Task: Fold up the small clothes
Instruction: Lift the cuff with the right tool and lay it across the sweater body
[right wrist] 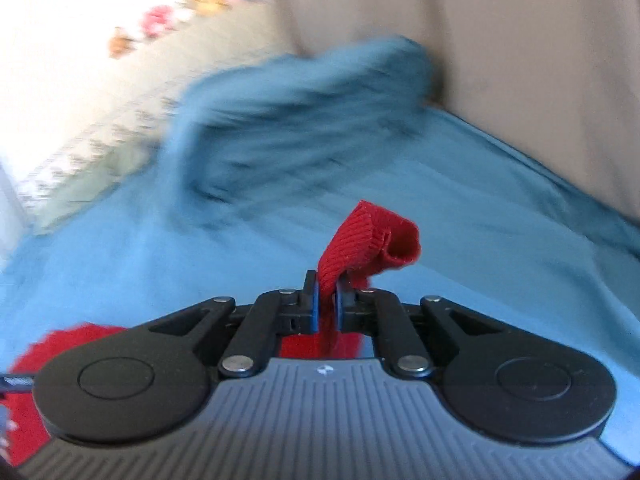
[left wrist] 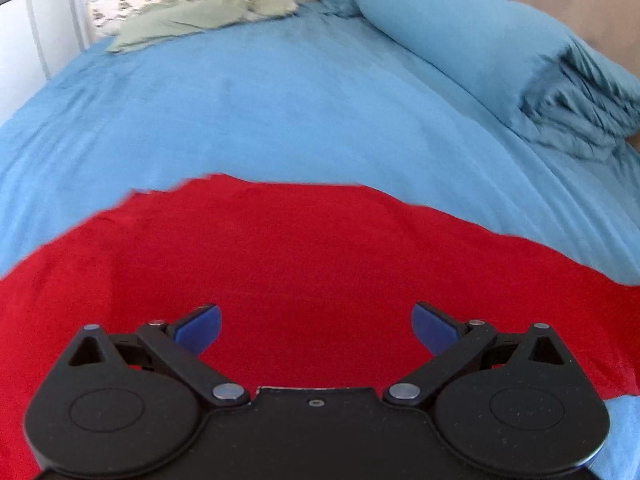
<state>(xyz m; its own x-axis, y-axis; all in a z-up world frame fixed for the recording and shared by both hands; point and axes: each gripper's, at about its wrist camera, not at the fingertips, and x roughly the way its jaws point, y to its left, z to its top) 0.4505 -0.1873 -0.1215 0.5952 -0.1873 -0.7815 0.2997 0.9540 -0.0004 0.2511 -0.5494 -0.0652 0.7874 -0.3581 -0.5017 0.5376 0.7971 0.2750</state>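
Right tool (right wrist: pixel 325 304): we see its blue pads (right wrist: pixel 316 306) clenched on a ribbed hem strip of the red garment (right wrist: pixel 372 240), which rises from the jaws toward 12 o'clock and curls over toward 1 o'clock. More red cloth hangs below the tool at 6 o'clock and shows again at 8 o'clock. The background is smeared, so we judge this tool to be in motion, lifting its edge above the blue bed sheet (right wrist: pixel 480 208).

Left tool (left wrist: pixel 316 330): released, its blue pads (left wrist: pixel 200 330) set wide apart and holding nothing. It hovers over the red garment (left wrist: pixel 280 252), which lies spread flat on the bed sheet (left wrist: pixel 260 112) and fills the view from 9 o'clock through 3 o'clock. We cannot tell whether the pads touch the cloth.

Key relation: the garment's far edge runs crosswise, 9 to 3 o'clock, just ahead of the left tool at 12 o'clock. We judge the left tool nearer to the flat body, the right tool already carrying an edge, so the fold would turn on that crosswise axis.

Beyond: a blue pillow (left wrist: pixel 460 36) at 1 o'clock, a green cloth (left wrist: pixel 200 16) at 11 o'clock.
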